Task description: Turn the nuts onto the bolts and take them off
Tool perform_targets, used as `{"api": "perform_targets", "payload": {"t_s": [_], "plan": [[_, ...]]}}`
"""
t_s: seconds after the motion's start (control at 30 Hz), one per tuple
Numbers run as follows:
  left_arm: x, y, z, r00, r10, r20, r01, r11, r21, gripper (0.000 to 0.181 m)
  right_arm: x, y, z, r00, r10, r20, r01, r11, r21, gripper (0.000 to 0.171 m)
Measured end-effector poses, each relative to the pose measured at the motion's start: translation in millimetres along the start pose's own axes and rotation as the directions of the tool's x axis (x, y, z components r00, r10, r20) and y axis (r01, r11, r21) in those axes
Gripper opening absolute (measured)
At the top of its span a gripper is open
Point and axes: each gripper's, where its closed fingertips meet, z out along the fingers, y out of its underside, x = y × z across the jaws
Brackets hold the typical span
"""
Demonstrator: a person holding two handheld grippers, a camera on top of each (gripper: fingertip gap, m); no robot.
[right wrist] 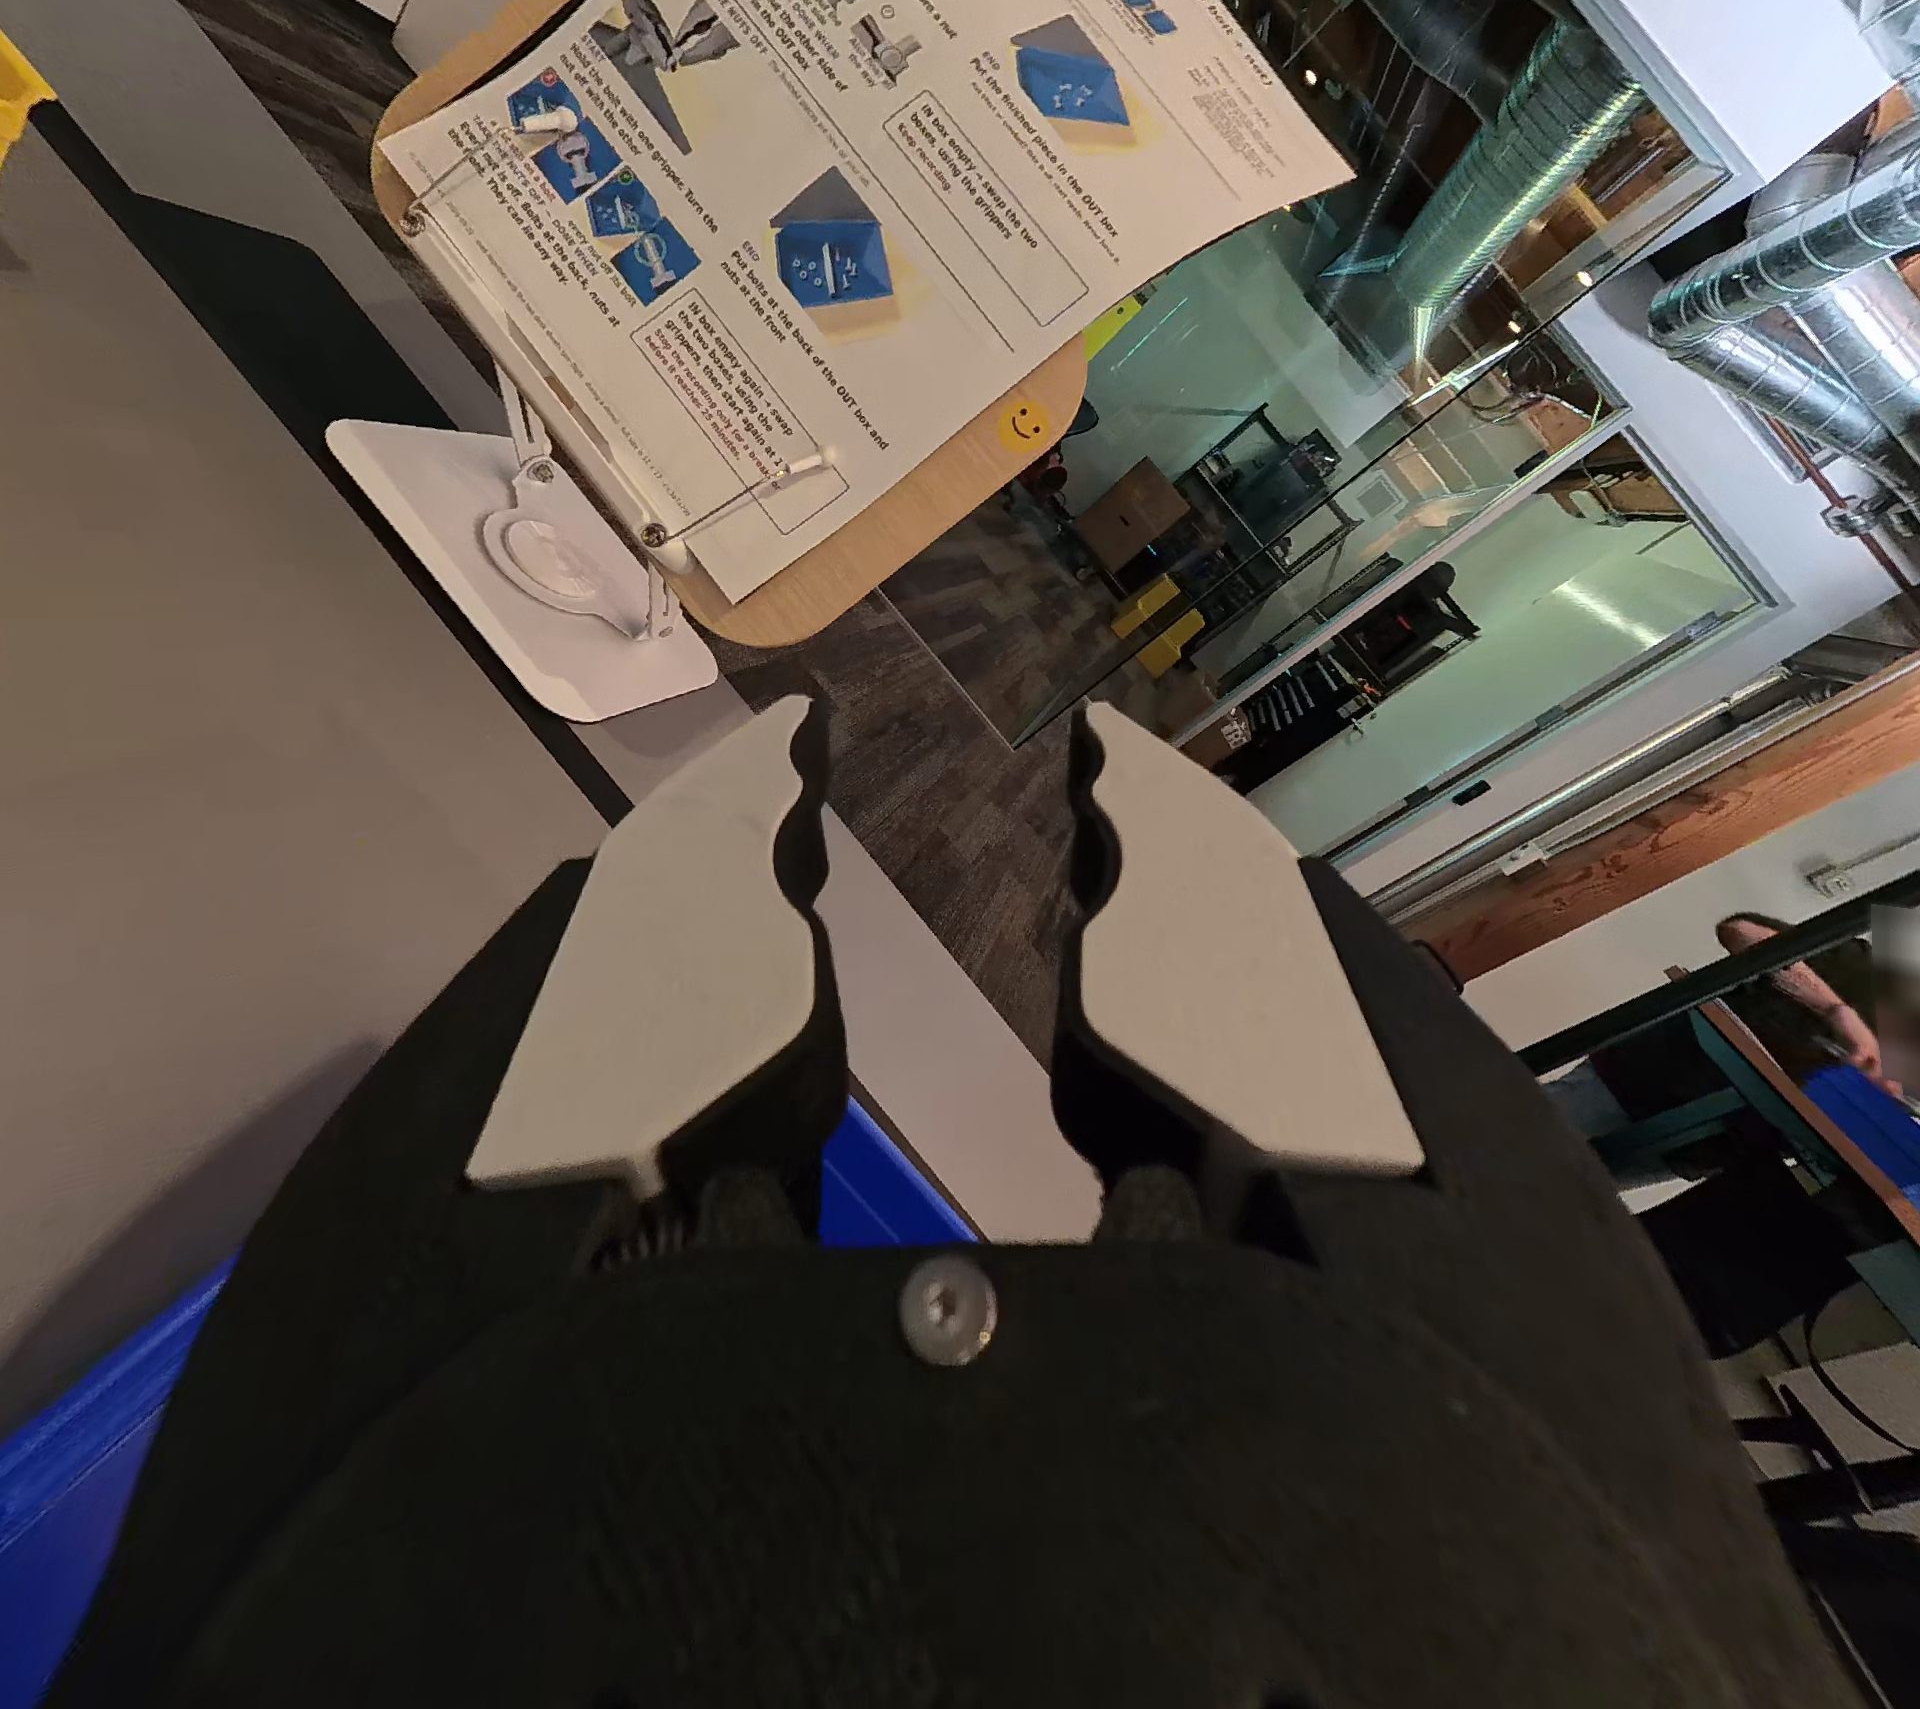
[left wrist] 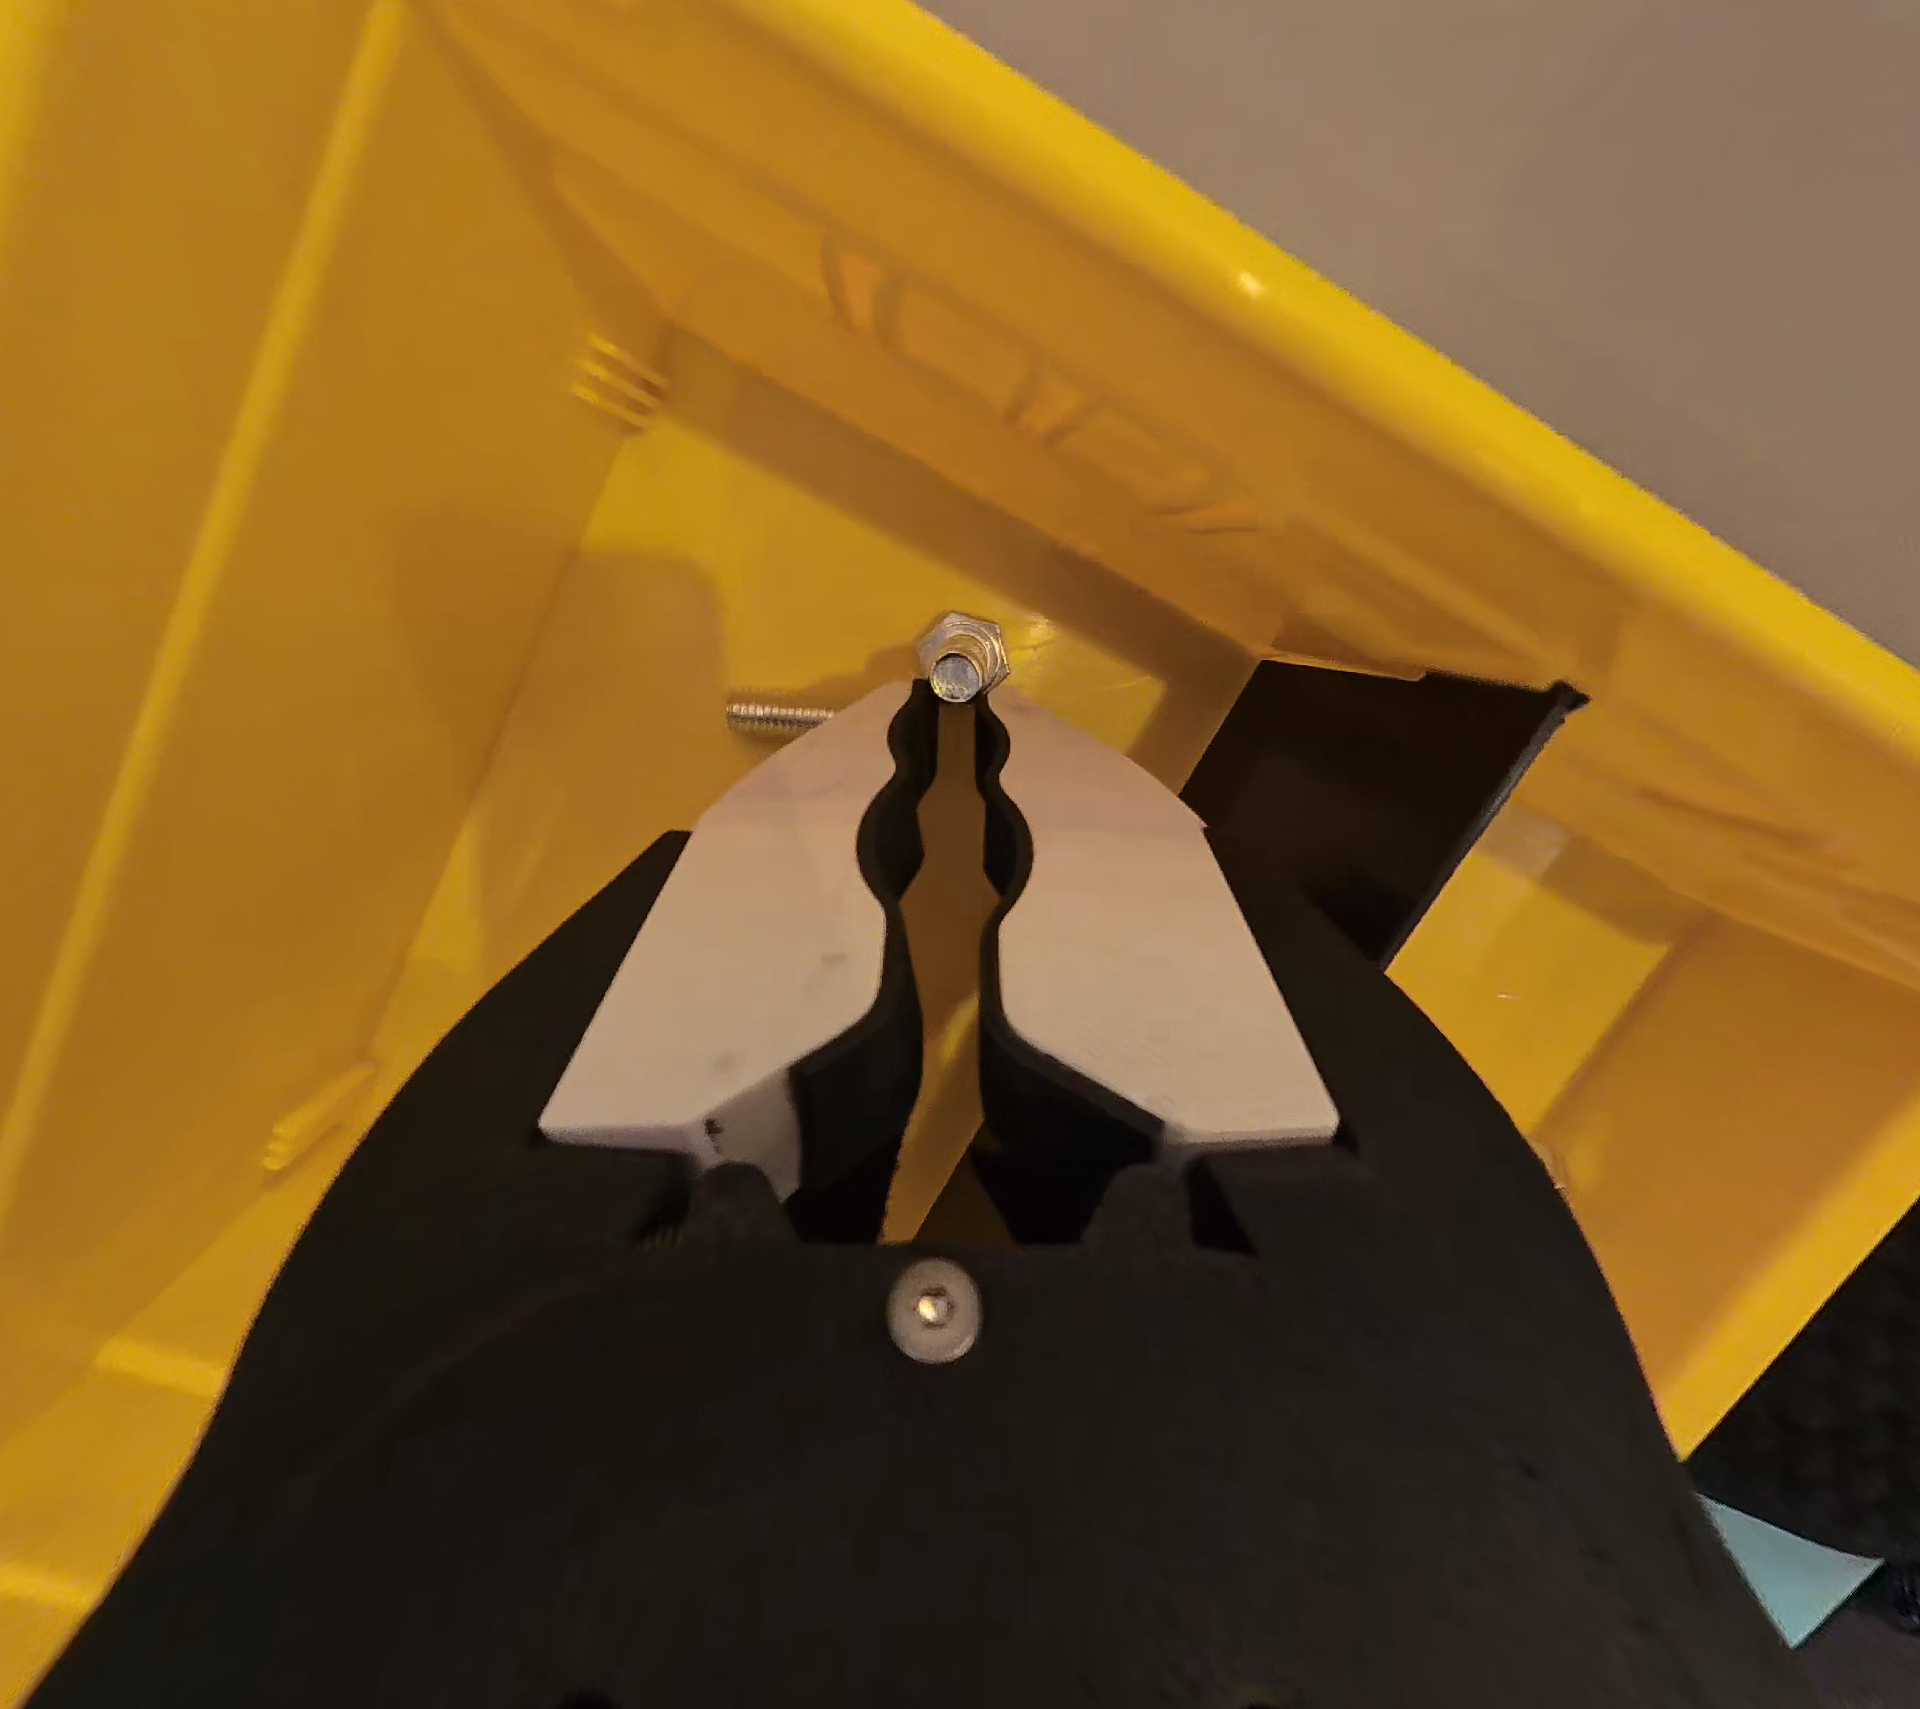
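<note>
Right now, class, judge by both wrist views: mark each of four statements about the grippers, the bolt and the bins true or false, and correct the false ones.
1. The left gripper grips a bolt at its fingertips. True.
2. That bolt carries no nut. False: a nut sits on it.
3. The right gripper holds a nut. False: its jaws stand apart, empty.
4. The left gripper is inside a yellow bin. True.
</note>
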Motion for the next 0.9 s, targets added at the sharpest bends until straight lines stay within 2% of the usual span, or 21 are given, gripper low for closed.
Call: {"api": "perform_targets", "payload": {"t_s": [0.17, 0.2, 0.33, 0.4, 0.5, 0.6, 0.7, 0.77, 0.83, 0.9], "plan": [[-9, -14, -30, 0.996, -0.064, 0.059, 0.054, 0.987, 0.152, 0.005, -1, 1, 1, 1.000, 0.002, 0.005, -0.002, 1.000, -0.002, 0.045], [-10, -19, -41, 0.993, -0.083, 0.081, 0.065, 0.976, 0.206, 0.000, -1, 1, 2, 1.000, 0.001, 0.007, -0.001, 1.000, -0.001, 0.045], [3, -49, -94, 0.988, -0.140, 0.064, 0.089, 0.860, 0.503, 0.000, -7, 0, 6, 1.000, -0.008, 0.022, 0.008, 1.000, -0.006, 0.045], [7, -50, -108, 0.985, -0.153, 0.081, 0.083, 0.826, 0.558, 0.000, -11, 0, 9, 0.999, -0.017, 0.035, 0.017, 1.000, -0.012, 0.045], [7, -31, -95, 0.978, -0.155, 0.142, 0.080, 0.900, 0.428, 0.003, -18, 0, 13, 0.998, -0.034, 0.054, 0.035, 0.999, -0.021, 0.045], [-15, -6, -70, 0.941, -0.100, 0.325, 0.035, 0.979, 0.201, 0.013, -22, 0, 15, 0.997, -0.043, 0.066, 0.044, 0.999, -0.024, 0.045], [-12, 0, -42, 0.957, -0.005, 0.289, -0.013, 0.998, 0.058, 0.023, -25, 0, 16, 0.996, -0.051, 0.077, 0.053, 0.998, -0.030, 0.045], [-11, -2, -29, 0.966, 0.045, 0.253, -0.050, 0.999, 0.011, 0.031, -26, 1, 16, 0.995, -0.055, 0.079, 0.058, 0.998, -0.034, 0.045], [-8, -4, -19, 0.980, 0.055, 0.190, -0.054, 0.998, -0.009, 0.024, -26, 3, 16, 0.995, -0.054, 0.083, 0.057, 0.998, -0.040, 0.045], [-22, -3, -18, 0.976, 0.029, 0.217, -0.021, 0.999, -0.038, 0.028, -25, 6, 16, 0.995, -0.055, 0.081, 0.059, 0.997, -0.051, 0.045]]}}
